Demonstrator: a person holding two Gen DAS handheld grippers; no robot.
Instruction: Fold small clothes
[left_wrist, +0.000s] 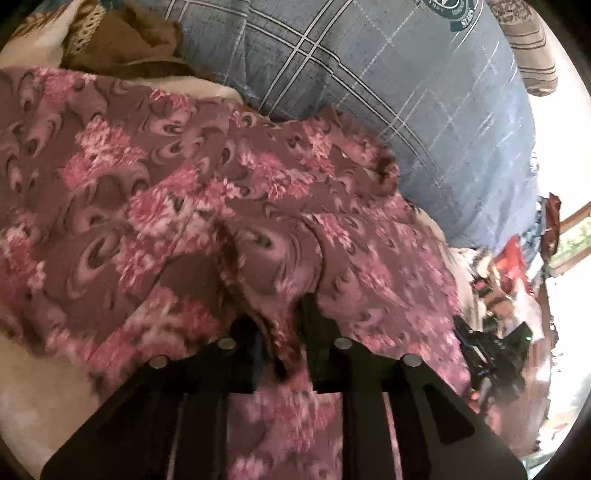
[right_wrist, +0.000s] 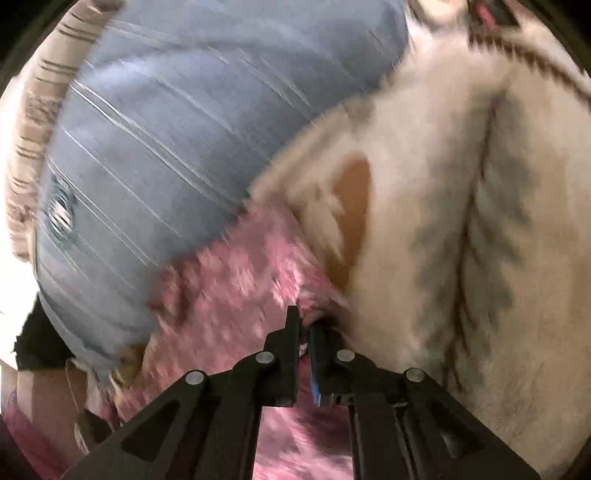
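both tongs (left_wrist: 280, 325) (right_wrist: 304, 325) pinch pink floral garment (left_wrist: 184, 192) – pillow badge (left_wrist: 448, 9) unreadable

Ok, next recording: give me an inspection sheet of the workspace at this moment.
Surface: cream fleece blanket with grey and brown markings.
Job's things: pink-and-maroon floral fleece garment, spread and rumpled across the blanket.
Clutter: brown cloth with lace trim at the far edge; blue-grey checked pillow behind the garment.
Grippers: left gripper has a ridge of the garment between its fingers, which stand a little apart; right gripper is shut on the garment's edge, next to the blanket.
Cables: nothing seen.
Surroundings: beige striped cushion beyond the pillow; bright window area to the right; details blurred.
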